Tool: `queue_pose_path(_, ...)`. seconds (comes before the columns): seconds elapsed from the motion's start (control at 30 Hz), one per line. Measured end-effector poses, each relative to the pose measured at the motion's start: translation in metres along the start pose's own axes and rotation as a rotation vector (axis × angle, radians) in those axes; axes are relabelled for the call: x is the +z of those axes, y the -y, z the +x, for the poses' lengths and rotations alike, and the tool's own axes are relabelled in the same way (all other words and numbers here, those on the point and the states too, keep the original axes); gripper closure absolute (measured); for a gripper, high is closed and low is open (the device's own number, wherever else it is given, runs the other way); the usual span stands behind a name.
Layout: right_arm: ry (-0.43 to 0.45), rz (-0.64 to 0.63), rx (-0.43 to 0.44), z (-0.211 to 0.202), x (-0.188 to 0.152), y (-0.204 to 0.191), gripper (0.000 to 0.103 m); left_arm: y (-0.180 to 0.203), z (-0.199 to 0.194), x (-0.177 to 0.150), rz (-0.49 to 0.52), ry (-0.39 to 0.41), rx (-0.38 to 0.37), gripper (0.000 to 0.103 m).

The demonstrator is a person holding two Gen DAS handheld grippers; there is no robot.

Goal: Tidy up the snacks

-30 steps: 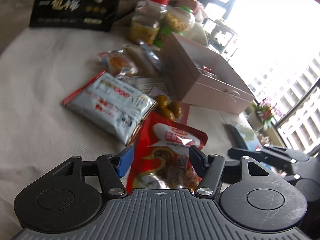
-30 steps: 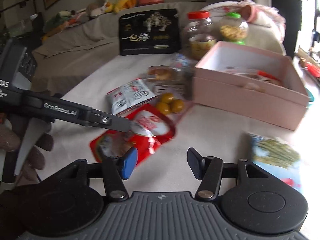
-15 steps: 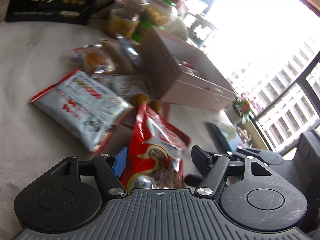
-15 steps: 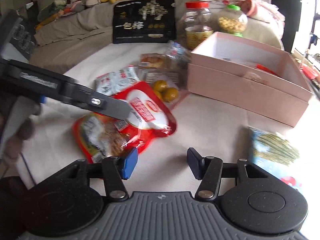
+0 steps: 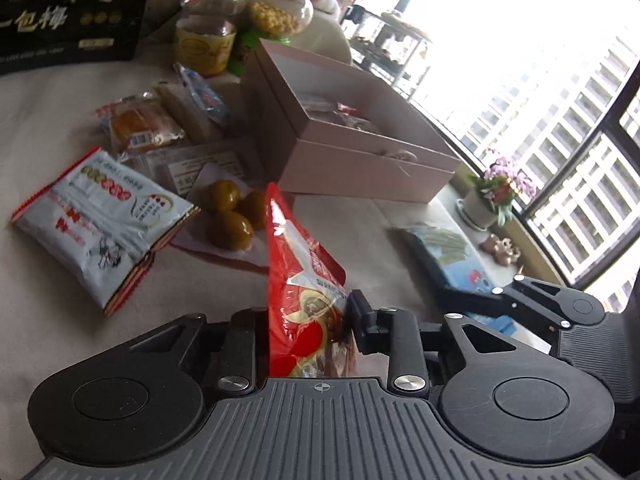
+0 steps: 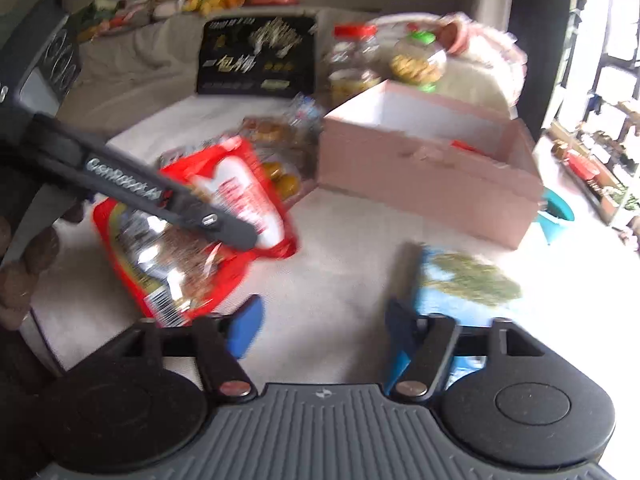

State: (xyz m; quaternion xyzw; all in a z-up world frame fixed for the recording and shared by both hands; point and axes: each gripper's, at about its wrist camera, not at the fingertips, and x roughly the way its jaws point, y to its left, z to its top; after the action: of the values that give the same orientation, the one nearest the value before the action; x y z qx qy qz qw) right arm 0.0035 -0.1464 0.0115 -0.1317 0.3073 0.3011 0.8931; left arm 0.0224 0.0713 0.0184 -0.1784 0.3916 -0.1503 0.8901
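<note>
My left gripper [image 5: 310, 320] is shut on a red snack packet [image 5: 304, 276] and holds it on edge above the cloth; the right wrist view shows the same red packet [image 6: 224, 200] lifted, with the left gripper's finger [image 6: 216, 224] across it. My right gripper [image 6: 324, 320] is open and empty, low over the cloth, next to a blue and green packet [image 6: 464, 280]. An open pink box [image 5: 352, 140] stands beyond, with some packets inside. A white and red packet [image 5: 100, 216], small green fruits [image 5: 228, 212] and a wrapped bun [image 5: 136, 124] lie on the cloth.
Two jars [image 5: 208, 20] and a black bag [image 5: 68, 12] stand at the back. A flower pot [image 5: 492, 200] sits on the window ledge to the right. A teal object [image 6: 556, 212] lies past the box. The cloth-covered surface [image 5: 48, 320] shows at the lower left.
My left gripper closed on the red packet and lifted it off the cloth, turning it on edge. My right gripper moved closer to the blue and green packet.
</note>
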Motion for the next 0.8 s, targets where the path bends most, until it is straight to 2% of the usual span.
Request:
queue_pose_path(0.1,0.026,0.069,-0.061,-0.012,-0.002,0.019,0.026,0.006,-0.008,-0.004,-0.007,0.001,-0.010,0.073)
queue_pose_path(0.23,0.046,0.199,-0.143,-0.016,-0.006,0.050,0.016,0.026,-0.010,-0.013,0.057,-0.020,-0.001,0.073)
queue_pose_path(0.3,0.046,0.273,-0.169,-0.013,-0.009,0.064,0.016,0.038,-0.010,-0.017,0.102,-0.031,0.023,0.073)
queue_pose_path(0.37,0.028,0.333,-0.160,-0.007,-0.010,0.076,0.016,0.047,-0.010,-0.019,0.140,-0.029,0.055,0.073)
queue_pose_path(0.5,-0.007,0.422,-0.118,0.010,-0.012,0.089,0.016,0.049,-0.010,-0.021,0.149,-0.032,0.067,0.073)
queue_pose_path(0.6,-0.011,0.390,-0.118,0.015,-0.011,0.079,0.016,0.047,-0.012,-0.021,0.142,-0.032,0.069,0.073)
queue_pose_path(0.8,-0.037,0.241,-0.057,0.015,-0.006,0.047,0.019,0.049,-0.013,-0.023,0.145,-0.030,0.075,0.073)
